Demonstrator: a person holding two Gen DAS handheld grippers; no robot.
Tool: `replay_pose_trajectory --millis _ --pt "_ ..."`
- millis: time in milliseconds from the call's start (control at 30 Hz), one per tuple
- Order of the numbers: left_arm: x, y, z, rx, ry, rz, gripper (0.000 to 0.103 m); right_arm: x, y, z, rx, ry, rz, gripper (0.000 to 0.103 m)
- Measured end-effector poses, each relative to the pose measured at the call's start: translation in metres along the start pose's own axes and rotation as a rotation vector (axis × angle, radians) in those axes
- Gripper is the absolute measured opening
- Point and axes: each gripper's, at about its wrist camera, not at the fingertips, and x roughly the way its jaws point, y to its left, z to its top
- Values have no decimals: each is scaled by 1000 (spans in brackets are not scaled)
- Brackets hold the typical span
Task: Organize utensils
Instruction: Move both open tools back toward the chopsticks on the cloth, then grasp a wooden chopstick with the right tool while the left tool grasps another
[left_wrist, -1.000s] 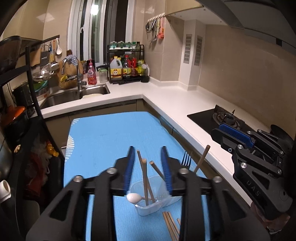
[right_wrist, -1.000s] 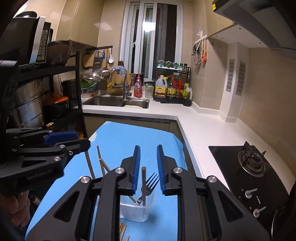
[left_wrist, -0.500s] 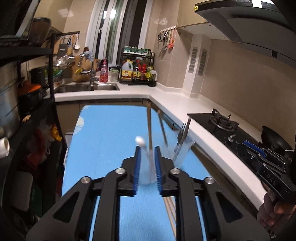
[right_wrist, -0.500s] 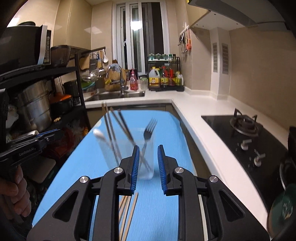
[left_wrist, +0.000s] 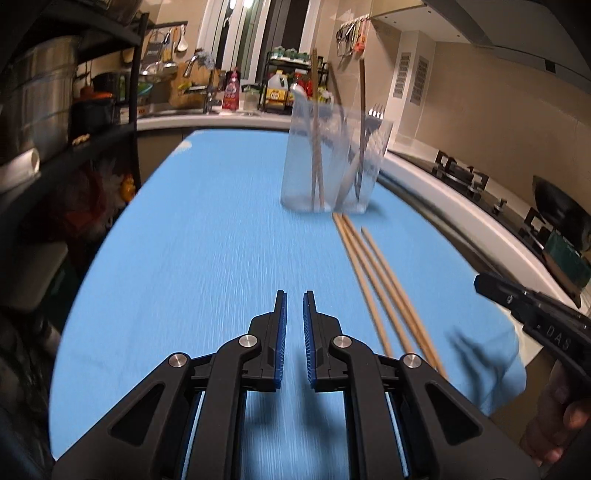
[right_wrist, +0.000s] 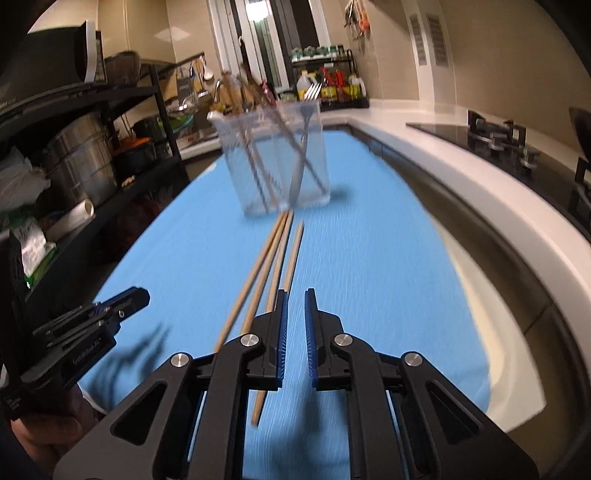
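A clear plastic holder (left_wrist: 334, 162) stands on the blue mat (left_wrist: 207, 258) and holds chopsticks, a fork (left_wrist: 373, 118) and a white spoon. It also shows in the right wrist view (right_wrist: 275, 162). Three wooden chopsticks (left_wrist: 384, 291) lie on the mat in front of it, seen too in the right wrist view (right_wrist: 271, 273). My left gripper (left_wrist: 294, 310) is nearly shut and empty, low over the mat, well back from the holder. My right gripper (right_wrist: 294, 306) is nearly shut and empty, just above the near ends of the loose chopsticks.
A black shelf rack with steel pots (right_wrist: 77, 166) stands left of the mat. A white counter with a gas hob (right_wrist: 495, 140) runs along the right. The sink (left_wrist: 192, 107) and bottle rack (right_wrist: 325, 88) are at the back.
Both grippers pulled back and dropped low, away from the holder. The holder now stands farther ahead, and the three loose chopsticks have come into full view.
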Motion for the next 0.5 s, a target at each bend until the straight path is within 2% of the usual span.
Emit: replay_pose_trajectory --millis 167,500 --pt "-13 0 -19 28 -19 4 9 1 15 -25 -38 32 22 13" --pt "-9 -16 -20 44 0 -36 9 12 22 -34 -51 75 31 14"
